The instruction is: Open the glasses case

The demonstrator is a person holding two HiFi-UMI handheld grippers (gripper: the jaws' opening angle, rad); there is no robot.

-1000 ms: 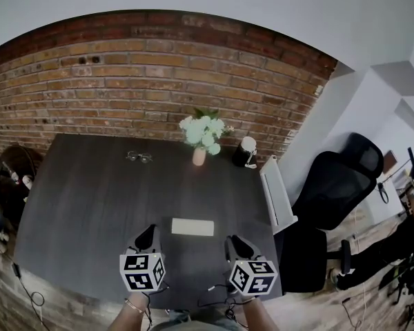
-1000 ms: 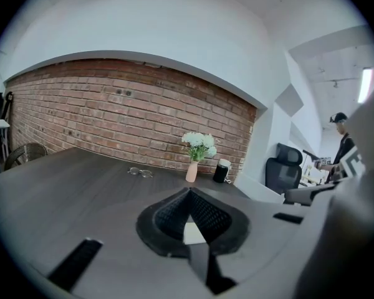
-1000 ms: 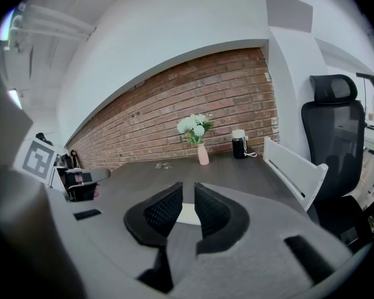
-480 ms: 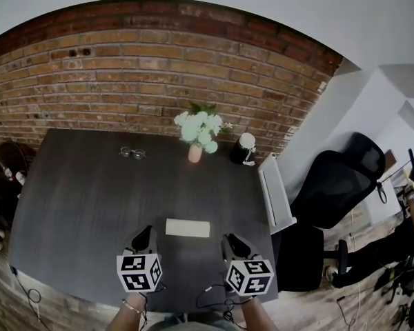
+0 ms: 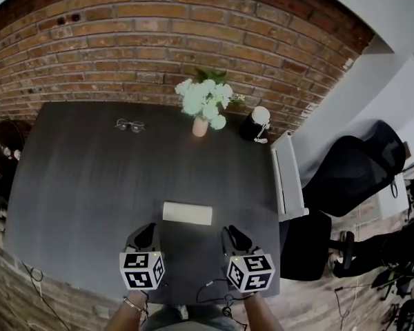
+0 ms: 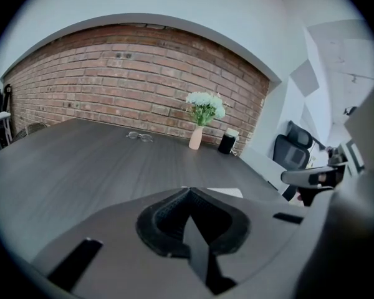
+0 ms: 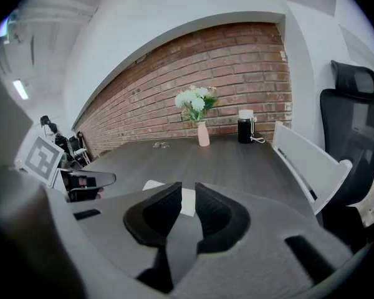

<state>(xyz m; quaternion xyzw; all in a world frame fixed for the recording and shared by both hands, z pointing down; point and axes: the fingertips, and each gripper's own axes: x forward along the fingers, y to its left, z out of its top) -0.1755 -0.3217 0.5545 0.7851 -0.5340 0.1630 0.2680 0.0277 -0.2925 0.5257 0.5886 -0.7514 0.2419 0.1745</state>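
Head view: the white glasses case (image 5: pixel 187 213) is lying shut on the table (image 5: pixel 83 185), its long axis running left-right, just ahead of the left gripper (image 5: pixel 145 236) and right gripper (image 5: pixel 236 238). The approach is probably the step in hand.

Left gripper view: the fingers (image 6: pixel 165 213) are pressing together, empty.

Right gripper view: the fingers (image 7: pixel 215 207), having just been opening, are standing apart with nothing between them. Next they likely need to straddle the case's lid edge.

An office — brick wall (image 5: pixel 193 40), dark meeting table (image 5: pixel 90 185) (black swivel chair (image 5: pixel 359 174) beside it).
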